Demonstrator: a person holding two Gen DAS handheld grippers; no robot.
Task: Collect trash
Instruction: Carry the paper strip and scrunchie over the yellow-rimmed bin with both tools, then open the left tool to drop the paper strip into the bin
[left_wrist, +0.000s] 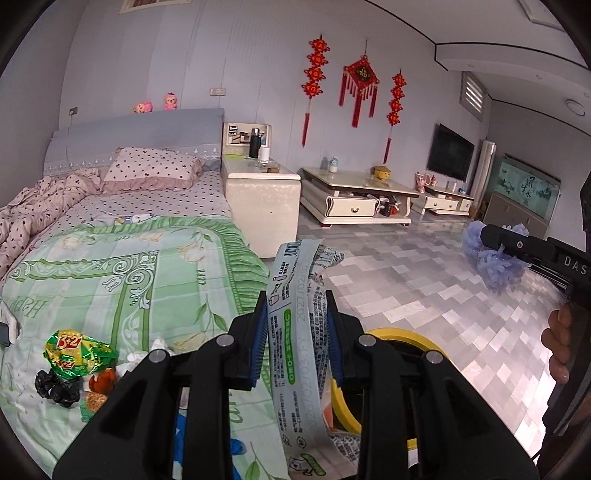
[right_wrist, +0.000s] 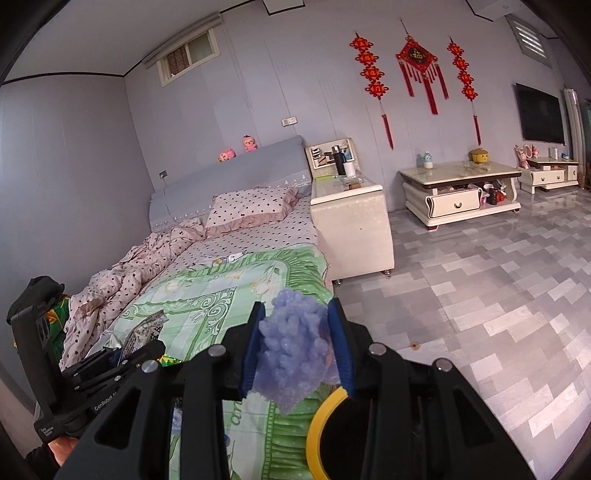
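Note:
My left gripper (left_wrist: 297, 332) is shut on a long pale blue-grey printed wrapper (left_wrist: 295, 347) that stands up between the blue pads and hangs down below them. My right gripper (right_wrist: 297, 341) is shut on a crumpled lilac foam wad (right_wrist: 291, 350); in the left wrist view it shows at the right as the right gripper (left_wrist: 493, 242) with the lilac wad (left_wrist: 495, 264) in it. A yellow-rimmed bin (left_wrist: 399, 338) sits low beside the bed, its rim (right_wrist: 321, 424) below my right fingers. More trash lies on the green quilt: a green snack bag (left_wrist: 75, 356) and black crumpled bits (left_wrist: 57, 386).
The bed with a green quilt (left_wrist: 122, 280) and spotted pillow (left_wrist: 155, 168) fills the left. A cream bedside cabinet (left_wrist: 260, 206) and a coffee table (left_wrist: 354, 197) stand by the far wall. Grey tiled floor (right_wrist: 480, 295) opens to the right. A hand (left_wrist: 559, 347) grips the right tool.

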